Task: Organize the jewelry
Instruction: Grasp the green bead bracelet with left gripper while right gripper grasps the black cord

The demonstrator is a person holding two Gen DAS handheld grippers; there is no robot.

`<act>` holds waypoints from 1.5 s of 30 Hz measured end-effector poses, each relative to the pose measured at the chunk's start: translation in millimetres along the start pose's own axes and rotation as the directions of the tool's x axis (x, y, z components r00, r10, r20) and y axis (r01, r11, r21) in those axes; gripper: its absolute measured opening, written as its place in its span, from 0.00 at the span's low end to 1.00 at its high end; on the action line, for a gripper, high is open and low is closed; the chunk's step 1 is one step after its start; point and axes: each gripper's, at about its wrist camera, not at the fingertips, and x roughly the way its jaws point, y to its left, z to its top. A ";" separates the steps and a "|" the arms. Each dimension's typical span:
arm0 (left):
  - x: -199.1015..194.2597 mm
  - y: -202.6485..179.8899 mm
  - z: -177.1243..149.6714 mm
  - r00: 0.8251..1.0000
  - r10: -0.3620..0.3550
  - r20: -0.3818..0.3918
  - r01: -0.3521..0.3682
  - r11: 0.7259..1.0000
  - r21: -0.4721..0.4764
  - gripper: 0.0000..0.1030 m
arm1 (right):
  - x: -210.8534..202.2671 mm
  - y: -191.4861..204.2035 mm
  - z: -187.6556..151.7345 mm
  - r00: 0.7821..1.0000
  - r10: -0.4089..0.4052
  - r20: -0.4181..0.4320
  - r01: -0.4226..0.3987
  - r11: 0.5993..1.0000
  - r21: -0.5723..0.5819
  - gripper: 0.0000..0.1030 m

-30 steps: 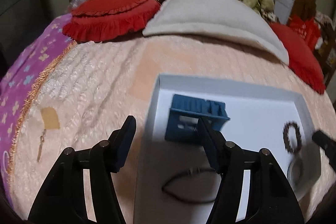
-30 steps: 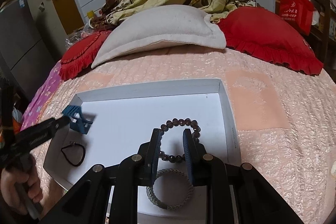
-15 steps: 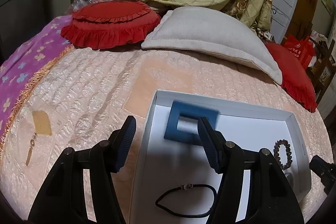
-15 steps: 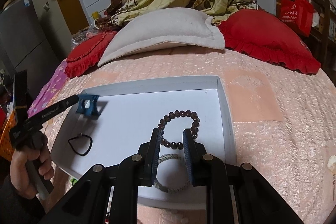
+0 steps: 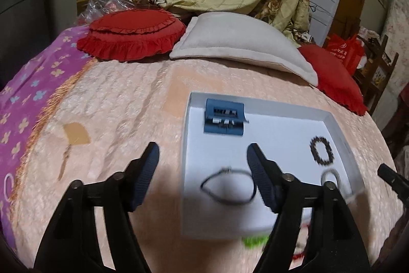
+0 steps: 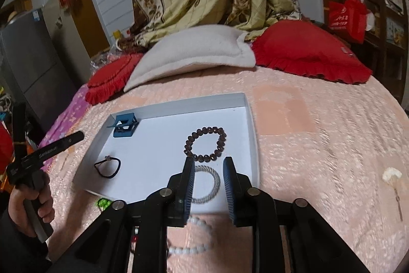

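Note:
A white tray (image 5: 188,145) (image 6: 250,124) lies on the pink bedspread. In its far left corner sits a blue jewelry box (image 5: 223,119) (image 6: 124,127). A black cord bracelet (image 5: 228,186) (image 6: 107,166), a dark bead bracelet (image 5: 322,150) (image 6: 205,143) and a silver rope bracelet (image 5: 331,177) (image 6: 207,183) also lie in it. My left gripper (image 5: 202,155) (image 6: 58,145) hovers over the tray's left edge, jaws opening and wide apart, nothing between them. My right gripper (image 6: 208,163) hangs above the silver bracelet, jaws opening, holding nothing.
A white bead bracelet (image 6: 191,237) and green beads (image 6: 103,202) lie on the bedspread just in front of the tray. A tan fan pendant (image 5: 75,137) lies left of it, a white one (image 6: 391,175) far right. Red cushions (image 5: 133,39) and a grey pillow (image 6: 194,53) line the far side.
The left gripper has let go of the blue box, which now rests in the tray's corner, and has drawn back. The right gripper has pulled back from the dark bead bracelet and widened.

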 end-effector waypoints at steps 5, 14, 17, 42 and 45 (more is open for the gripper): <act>-28.5 2.8 -36.0 0.999 -0.023 -0.043 0.022 1.000 -0.003 0.70 | -24.7 -4.7 -28.8 1.000 -0.003 -0.004 0.003 1.000 -0.007 0.44; -25.9 -41.2 -94.6 0.984 -0.044 -0.174 0.066 0.990 0.122 0.70 | -19.1 26.2 -83.3 0.993 0.041 -0.111 -0.064 0.975 -0.213 0.44; -20.7 -50.8 -94.7 0.985 -0.020 -0.174 0.048 0.987 0.155 0.70 | -8.1 38.6 -82.5 0.988 0.091 -0.121 -0.119 0.960 -0.254 0.44; -18.9 -40.3 -89.9 0.983 -0.073 -0.171 0.088 0.993 0.082 0.70 | 34.1 58.3 -74.3 0.975 0.164 -0.153 -0.203 0.935 -0.290 0.03; -19.2 -51.6 -92.0 0.976 -0.129 -0.176 0.148 0.984 0.100 0.70 | 15.5 52.3 -66.9 0.978 0.181 -0.102 -0.201 0.950 -0.239 0.03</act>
